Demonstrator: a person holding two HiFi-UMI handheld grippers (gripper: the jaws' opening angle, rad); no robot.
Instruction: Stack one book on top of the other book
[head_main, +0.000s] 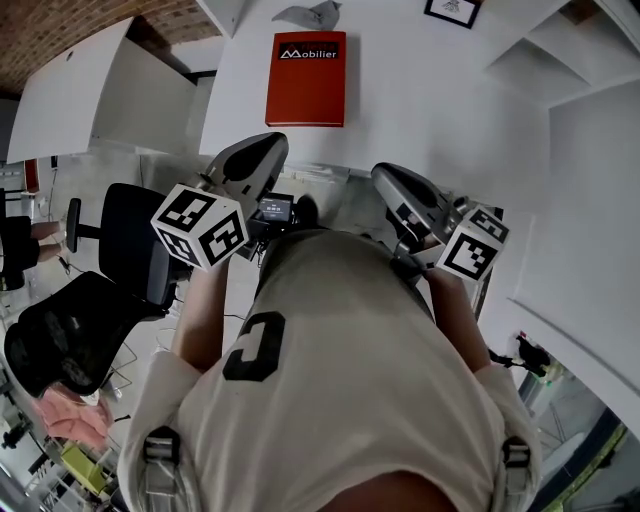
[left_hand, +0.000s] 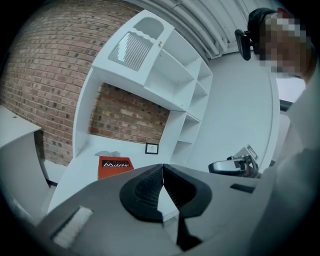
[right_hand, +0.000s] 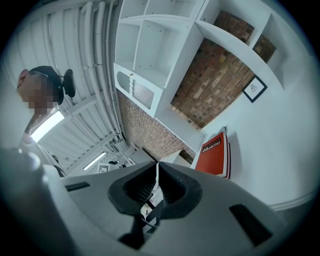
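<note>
The white table (head_main: 430, 100) takes up most of what I see through the head camera, running away from me toward the wall. On its far right side stands a white shelf unit (left_hand: 170, 75) with open compartments, and brick shows behind it. My operator's pale shirt (head_main: 340, 380) fills the lower part of the head view. A black office chair (head_main: 135, 240) stands off to the left of the table, on the floor.

The red book (head_main: 306, 78) lies flat on the far part of the table, cover up, with white lettering on a dark band near its top edge. It is the only book I can pick out with certainty. It sits well apart from both claws, ahead of them and roughly between their lines.

The left gripper (head_main: 270, 145) hangs above the near edge of the table, clenched, its pads meeting at the tips with nothing between them. The right gripper (head_main: 385, 175) is beside it at about the same height, also clenched and empty.

A small black picture frame (head_main: 452, 10) rests at the back of the table, to the right of the book
</note>
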